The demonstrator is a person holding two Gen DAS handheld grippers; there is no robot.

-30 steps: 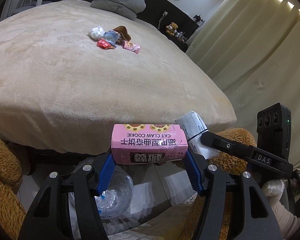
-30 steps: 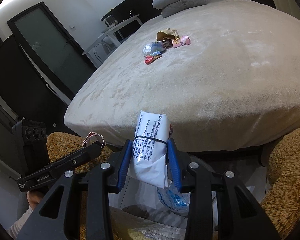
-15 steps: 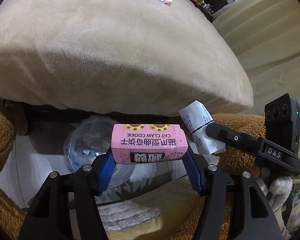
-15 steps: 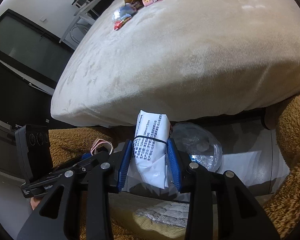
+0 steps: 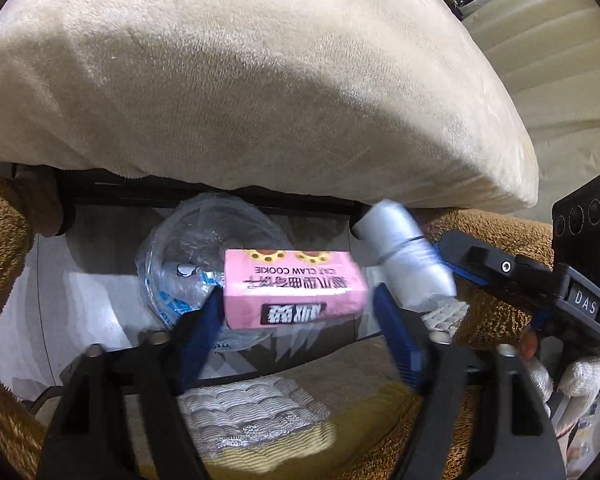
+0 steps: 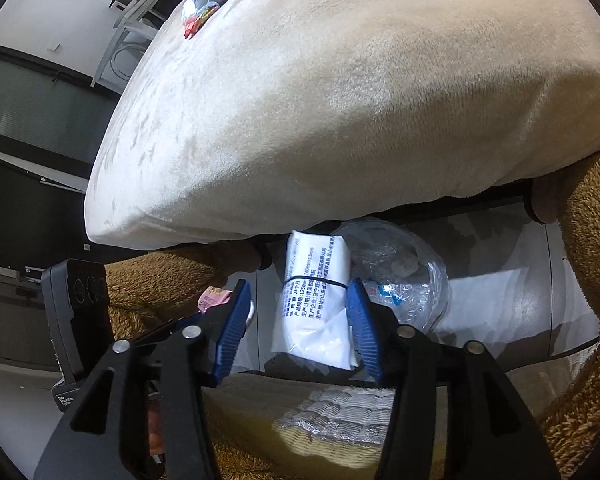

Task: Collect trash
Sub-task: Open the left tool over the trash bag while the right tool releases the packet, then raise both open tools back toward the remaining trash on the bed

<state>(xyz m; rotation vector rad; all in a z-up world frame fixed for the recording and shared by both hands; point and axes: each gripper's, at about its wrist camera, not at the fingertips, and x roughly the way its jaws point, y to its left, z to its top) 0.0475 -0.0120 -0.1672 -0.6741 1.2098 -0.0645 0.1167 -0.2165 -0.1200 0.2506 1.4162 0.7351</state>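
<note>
Two grippers hang over a clear, crinkly plastic bag (image 5: pixel 204 256) on the floor below the plush beige bed (image 5: pixel 260 80). The left gripper (image 5: pixel 300 312) has its blue ribbed pads spread wider than the pink cookie box (image 5: pixel 294 288), whose long axis runs crosswise between them, print upside down. The right gripper (image 6: pixel 296 316) is likewise parted; the soft white packet (image 6: pixel 314 292) between its fingers points lengthwise away from it, touching only the right pad.
</note>
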